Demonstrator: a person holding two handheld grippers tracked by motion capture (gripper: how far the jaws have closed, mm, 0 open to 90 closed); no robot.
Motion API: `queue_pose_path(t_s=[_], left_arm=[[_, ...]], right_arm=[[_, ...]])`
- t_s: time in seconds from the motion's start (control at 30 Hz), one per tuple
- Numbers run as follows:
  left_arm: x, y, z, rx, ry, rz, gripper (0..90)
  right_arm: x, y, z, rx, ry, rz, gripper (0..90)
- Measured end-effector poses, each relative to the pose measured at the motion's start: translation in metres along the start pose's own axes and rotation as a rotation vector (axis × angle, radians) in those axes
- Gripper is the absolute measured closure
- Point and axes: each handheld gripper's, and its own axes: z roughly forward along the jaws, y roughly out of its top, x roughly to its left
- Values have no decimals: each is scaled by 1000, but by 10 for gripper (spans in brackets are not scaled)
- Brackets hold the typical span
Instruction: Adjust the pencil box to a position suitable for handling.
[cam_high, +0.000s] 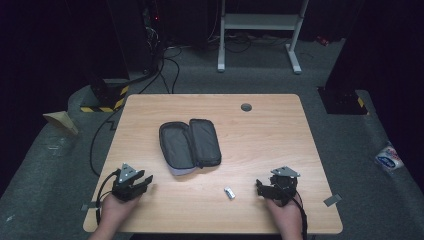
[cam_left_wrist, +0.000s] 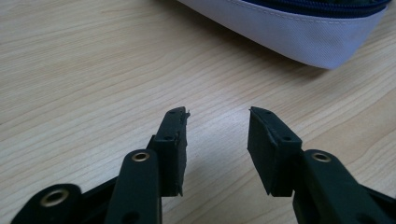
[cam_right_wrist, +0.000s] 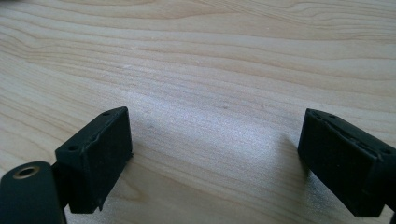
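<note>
An open dark zip pouch (cam_high: 190, 145) lies spread flat on the wooden table (cam_high: 265, 145), left of its middle. Its pale outer fabric and blue zip edge (cam_left_wrist: 299, 32) sit just ahead of my left gripper's jaws. A small silver object (cam_high: 229, 193) rests near the front edge, between the two hands. My left gripper (cam_high: 146, 180) (cam_left_wrist: 218, 112) sits at the front left, pointing toward the pouch, with a narrow gap between its jaws and nothing in it. At the front right my right gripper (cam_high: 260, 187) (cam_right_wrist: 215, 116) stands wide open over bare wood.
A round grey cable hole (cam_high: 246, 107) is set near the table's far edge. A white desk frame (cam_high: 260, 22) and cables (cam_high: 167, 65) stand on the floor behind. A plastic packet (cam_high: 390, 159) lies on the floor at right.
</note>
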Motion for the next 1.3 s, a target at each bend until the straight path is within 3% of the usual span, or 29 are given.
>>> queue_pose_path(t_s=[0.23,0.47,1.0,1.3], left_arm=[[-6,4,4,-4,-26,19,639],[-11,12,3,-46,-77,27,645],[-22,34,-1,-138,-138,27,568],[-37,44,3,-160,-161,66,533]], right_arm=[[0,0,0,0,5,-3,104],[0,0,0,-1,7,-6,107],[0,0,0,-1,7,-6,107],[0,0,0,-3,9,-12,110]])
